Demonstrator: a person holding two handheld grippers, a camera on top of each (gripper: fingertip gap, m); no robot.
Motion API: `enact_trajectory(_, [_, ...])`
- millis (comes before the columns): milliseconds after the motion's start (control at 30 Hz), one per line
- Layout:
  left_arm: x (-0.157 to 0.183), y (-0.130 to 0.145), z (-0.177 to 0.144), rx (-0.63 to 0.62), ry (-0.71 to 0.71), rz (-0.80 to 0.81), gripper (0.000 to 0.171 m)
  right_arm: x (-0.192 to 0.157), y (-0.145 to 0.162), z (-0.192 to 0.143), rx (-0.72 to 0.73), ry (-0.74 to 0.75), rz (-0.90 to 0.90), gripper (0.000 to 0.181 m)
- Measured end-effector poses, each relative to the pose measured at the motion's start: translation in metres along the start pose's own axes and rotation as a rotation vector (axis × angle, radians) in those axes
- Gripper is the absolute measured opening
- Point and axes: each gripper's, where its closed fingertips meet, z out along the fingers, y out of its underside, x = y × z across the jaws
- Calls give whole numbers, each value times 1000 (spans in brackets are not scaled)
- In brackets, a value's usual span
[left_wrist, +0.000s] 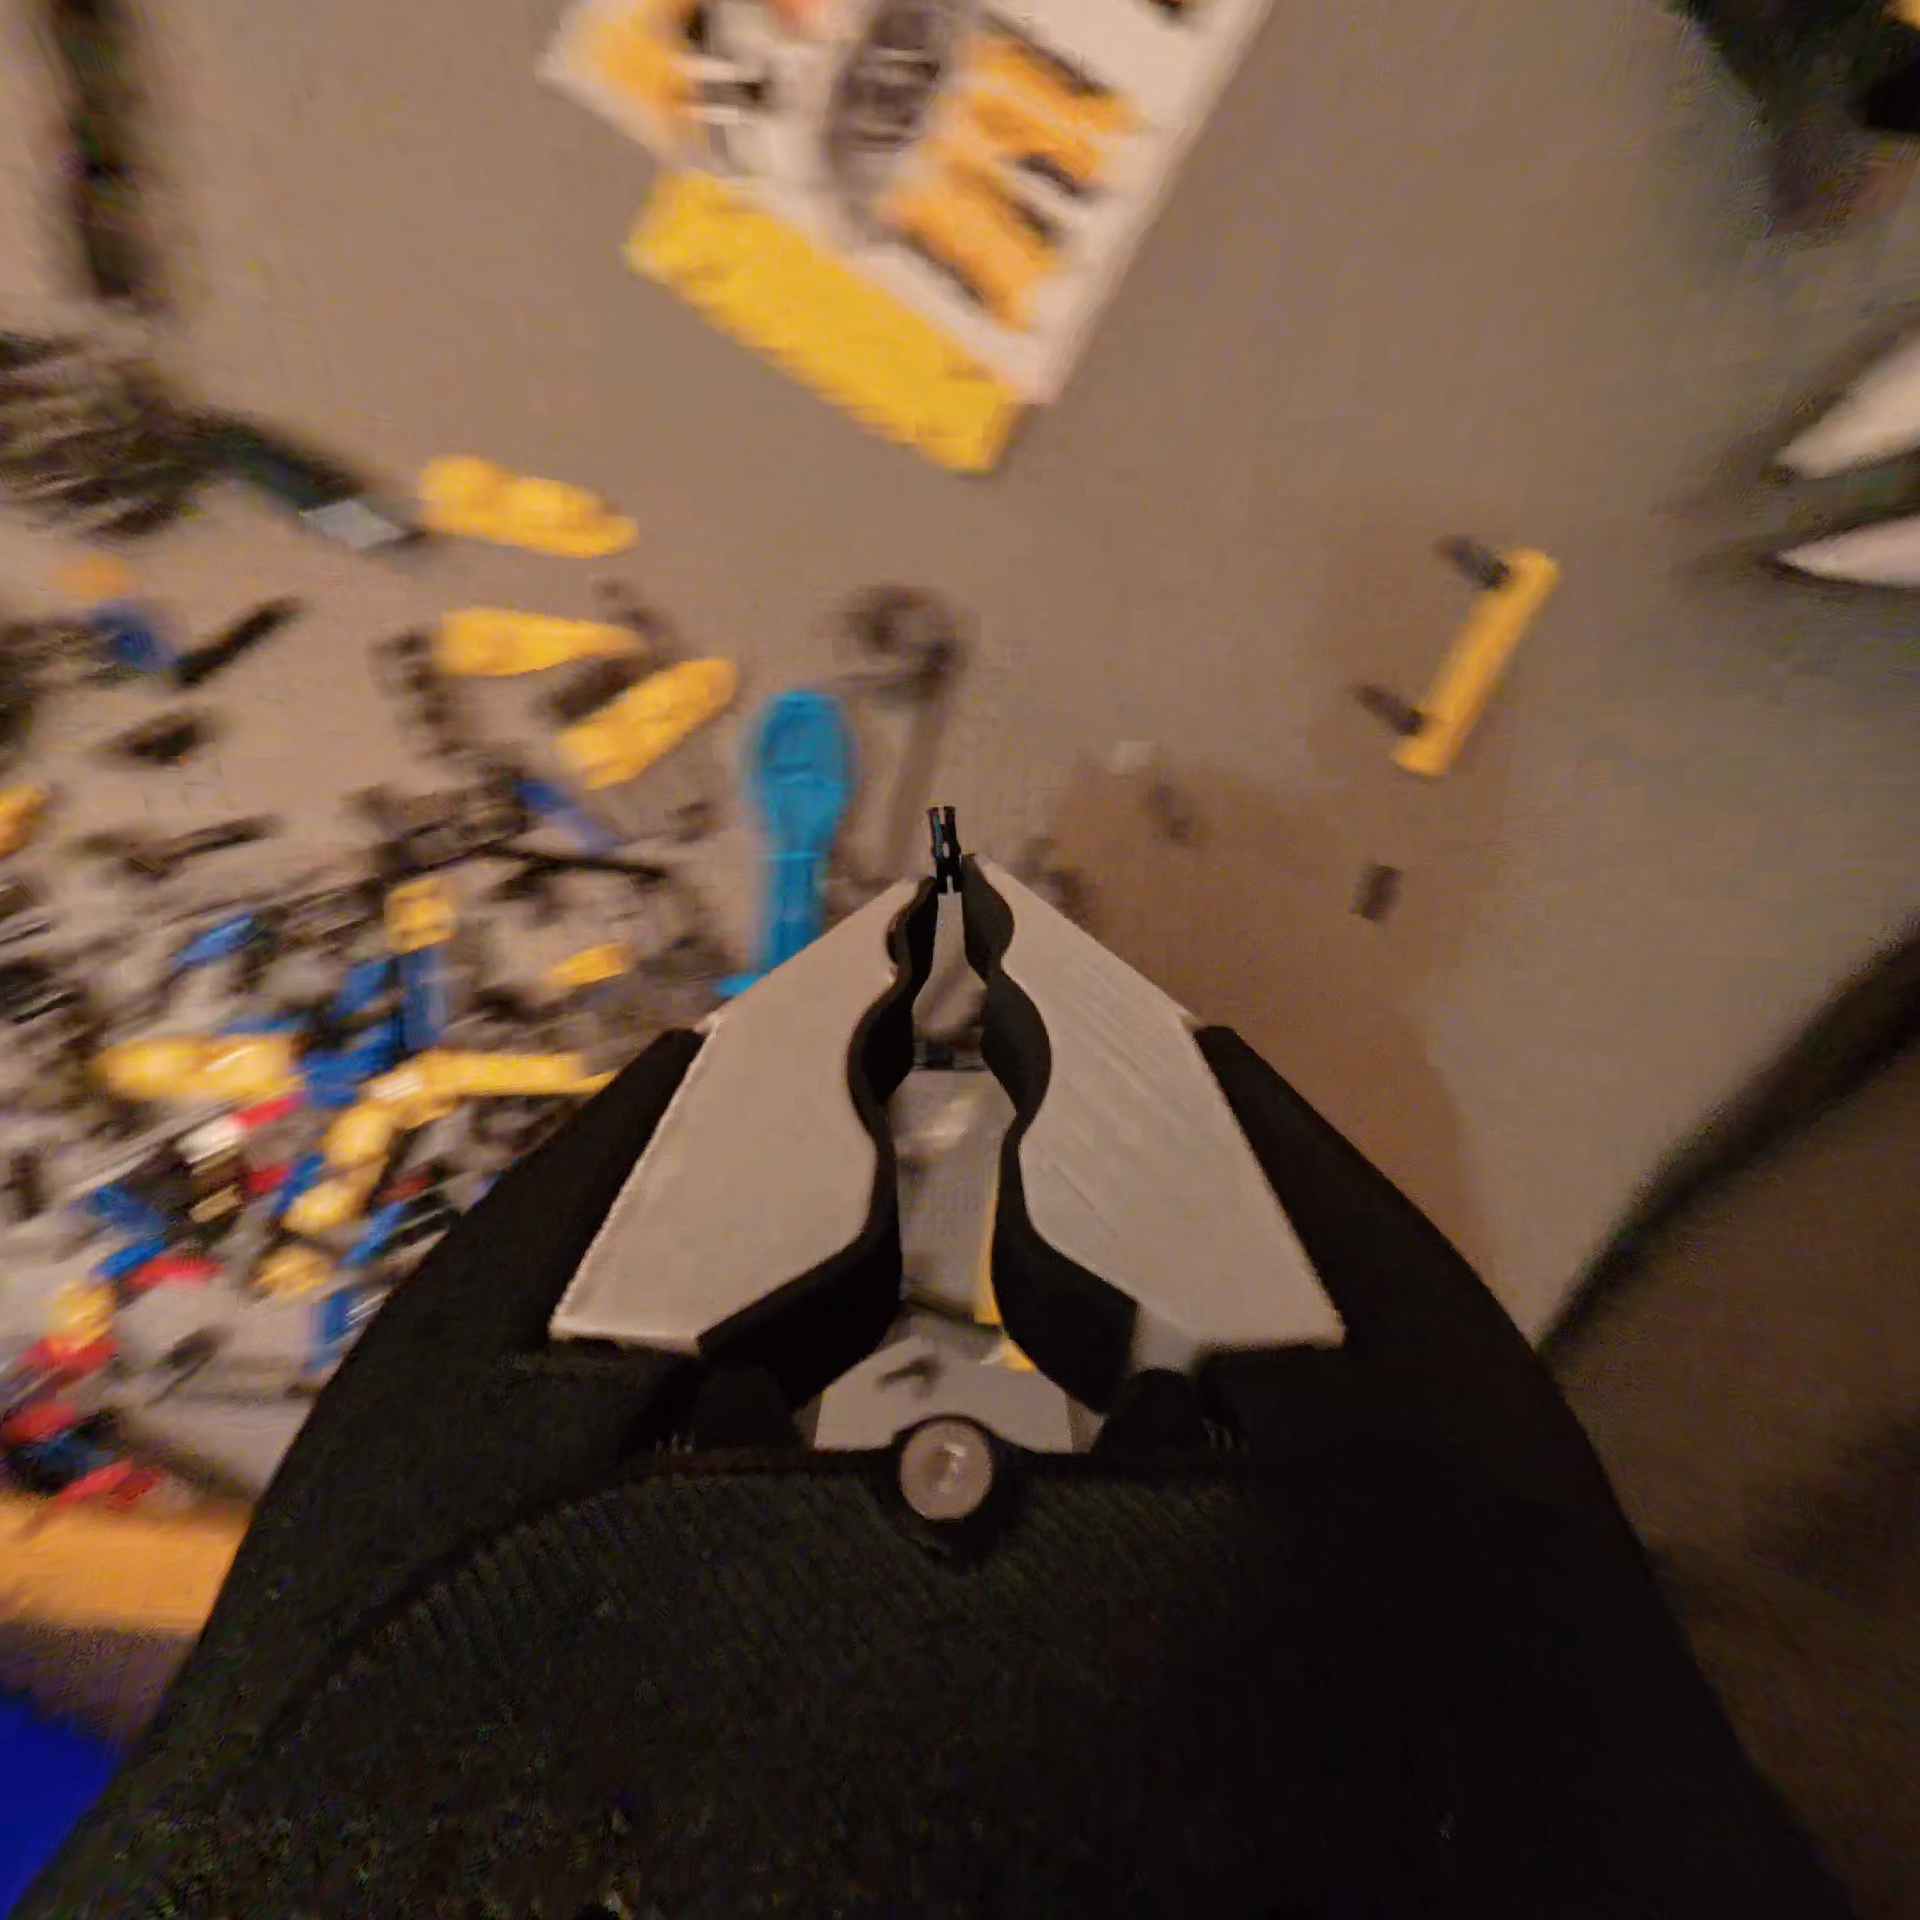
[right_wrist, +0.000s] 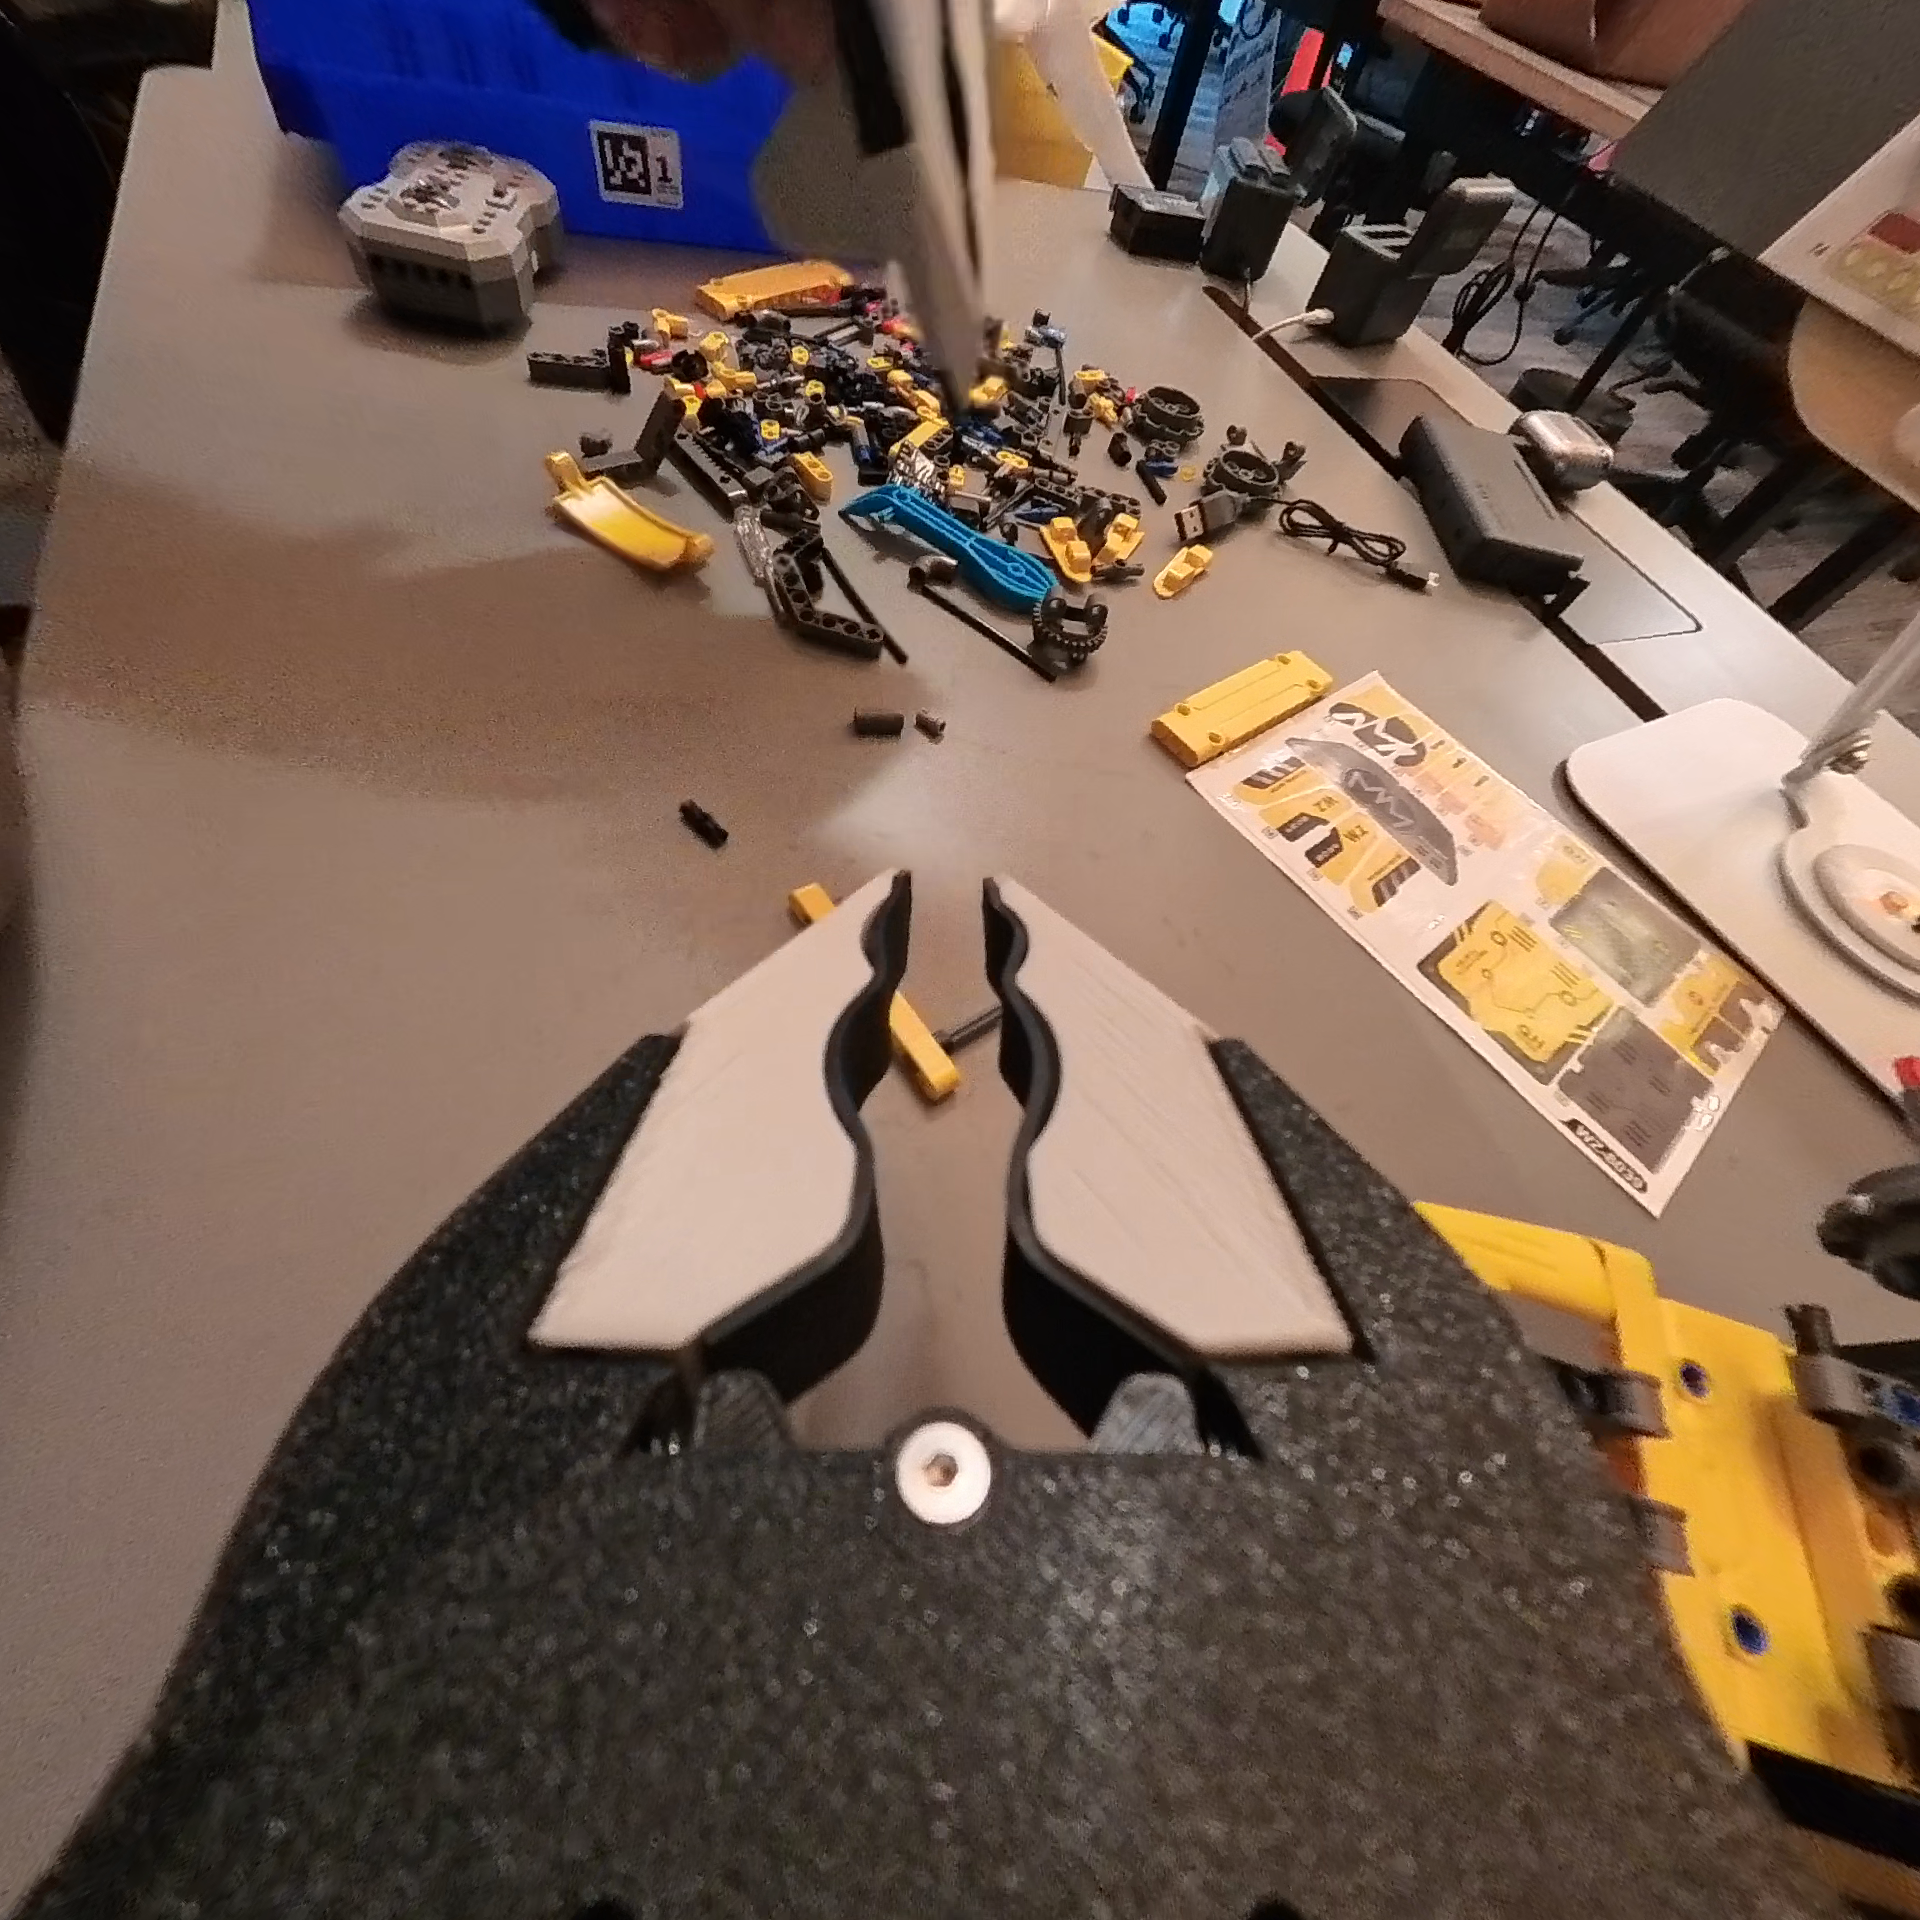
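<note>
A small black connector pin (left_wrist: 943, 850) sits pinched at the very tips of the left gripper (left_wrist: 945, 883), just above the centre of the left wrist view, its upper end poking out past the grey fingers (left_wrist: 790, 1122). The jaws are clenched on it, tips all but meeting. That view is heavily blurred; behind the pin lie a blue flat piece (left_wrist: 795, 821), several yellow curved panels (left_wrist: 644, 717), and, at the upper middle, a sticker sheet (left_wrist: 894, 156) with a yellow plate (left_wrist: 821, 322) beside it. A yellow beam (left_wrist: 1475, 660) lies at the right.

In the right wrist view the right gripper (right_wrist: 943, 883) hovers low over the grey table (right_wrist: 312, 831), its jaws apart and holding nothing. Between and under its fingers lies a short yellow beam with a black pin (right_wrist: 920, 1049). The other gripper reaches down from the top centre into a pile of loose building pieces (right_wrist: 914, 426); whether its tips touch the pile cannot be told. Ahead of the right gripper, three black pins (right_wrist: 878, 722) lie apart on bare table. A grey battery box (right_wrist: 452, 223) and a blue bin (right_wrist: 499, 114) stand at the upper left. A partly built yellow model (right_wrist: 1704, 1475) fills the lower right, and a black cable (right_wrist: 1340, 540) lies right of the pile.
</note>
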Motion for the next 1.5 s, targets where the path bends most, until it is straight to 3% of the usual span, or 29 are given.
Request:
enact_trajectory(167, [128, 17, 41, -25, 178, 243, 4, 11, 8, 0, -43, 45, 48, 13])
enact_trajectory(267, [166, 24, 64, -32, 224, 313, 4, 16, 9, -2, -48, 66, 56, 13])
enact_trajectory(433, [169, 20, 94, -7, 173, 321, 3, 14, 9, -1, -54, 82, 28, 12])
enact_trajectory(667, [166, 12, 99, 46, 112, 316, 3, 12, 9, 0, -60, 82, 11, 12])
enact_trajectory(867, [156, -9, 80, 176, 109, 315, 3, 4, 7, 2, -33, 13, 52, 12])
enact_trajectory(1033, [145, -31, 44, 366, 72, 651, 3, -2, -5, -3, 61, -105, 177, 15])
enact_trajectory(1167, [144, -44, 34, 492, 109, 647, 3, -2, -6, -4, 78, -118, 179, 15])
enact_trajectory(1300, [138, -40, 41, 483, 96, 669, 3, -7, -11, -3, 110, -141, 170, 15])
enact_trajectory(1500, [144, -26, 47, 475, 188, 646, 3, -16, -14, 2, 138, -188, 175, 15])
